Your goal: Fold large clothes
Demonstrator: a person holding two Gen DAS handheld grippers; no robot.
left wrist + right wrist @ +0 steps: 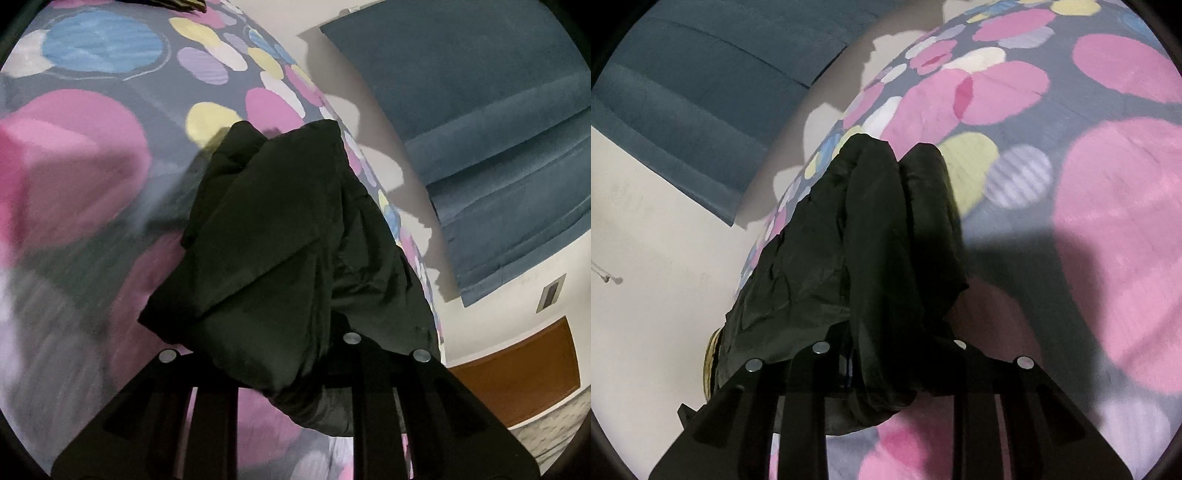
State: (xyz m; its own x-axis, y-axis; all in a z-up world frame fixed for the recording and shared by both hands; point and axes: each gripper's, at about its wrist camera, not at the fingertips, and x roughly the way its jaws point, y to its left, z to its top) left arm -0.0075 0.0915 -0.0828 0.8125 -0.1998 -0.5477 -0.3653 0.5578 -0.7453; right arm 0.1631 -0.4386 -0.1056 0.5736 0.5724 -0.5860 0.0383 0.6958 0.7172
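A large black puffy garment [288, 258] hangs bunched in front of the left wrist camera, above a bed cover with pink, blue and yellow spots [92, 155]. My left gripper [295, 369] is shut on the garment's fabric; its fingertips are buried in the folds. In the right wrist view the same black garment [871, 266] hangs in thick folds. My right gripper [886, 373] is shut on it too, fingertips hidden by the cloth. Both hold the garment lifted over the bed.
A blue curtain [498, 129] hangs on the pale wall beyond the bed's edge, also in the right wrist view [683, 92]. A brown wooden panel [524, 373] sits low on the wall. A yellowish patterned item [711, 365] peeks from behind the garment.
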